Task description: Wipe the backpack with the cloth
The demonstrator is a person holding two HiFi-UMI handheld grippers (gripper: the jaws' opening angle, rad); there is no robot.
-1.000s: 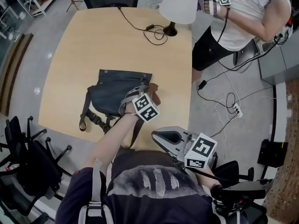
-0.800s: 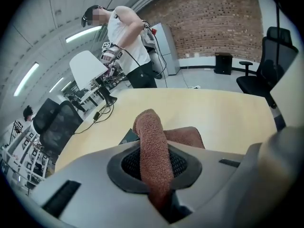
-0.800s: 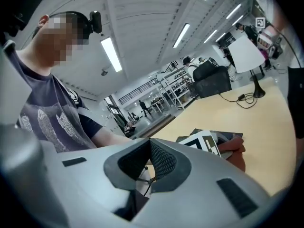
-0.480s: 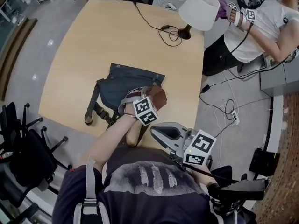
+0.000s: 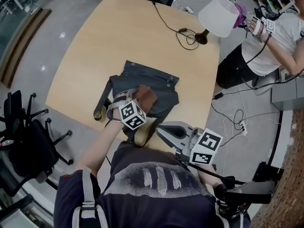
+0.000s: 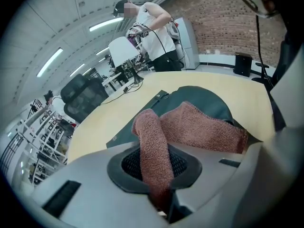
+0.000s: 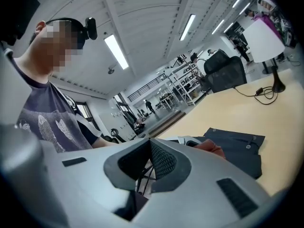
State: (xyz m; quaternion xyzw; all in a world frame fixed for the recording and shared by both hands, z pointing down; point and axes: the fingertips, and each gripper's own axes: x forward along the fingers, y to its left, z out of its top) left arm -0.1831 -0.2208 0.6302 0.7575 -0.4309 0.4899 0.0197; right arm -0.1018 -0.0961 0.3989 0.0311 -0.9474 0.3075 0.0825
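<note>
**Wipe under way, much of backpack left**

Wooden table (image 5: 95, 46) bears the dark grey backpack (image 5: 161, 82), flat near the person's edge; brown cloth (image 5: 145, 98) rests mid-backpack, pinched fast in the left gripper (image 6: 156, 179); right gripper (image 7: 142, 177) closed, empty, off the table edge; most fabric probably unwiped.

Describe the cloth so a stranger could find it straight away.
Start at the big light wooden table, then find the dark grey-blue backpack lying flat toward the person's side of it. On top of the backpack lies the cloth, pinched in the left gripper. It is the only reddish-brown, fuzzy terry piece there, set against smooth dark fabric.
</note>
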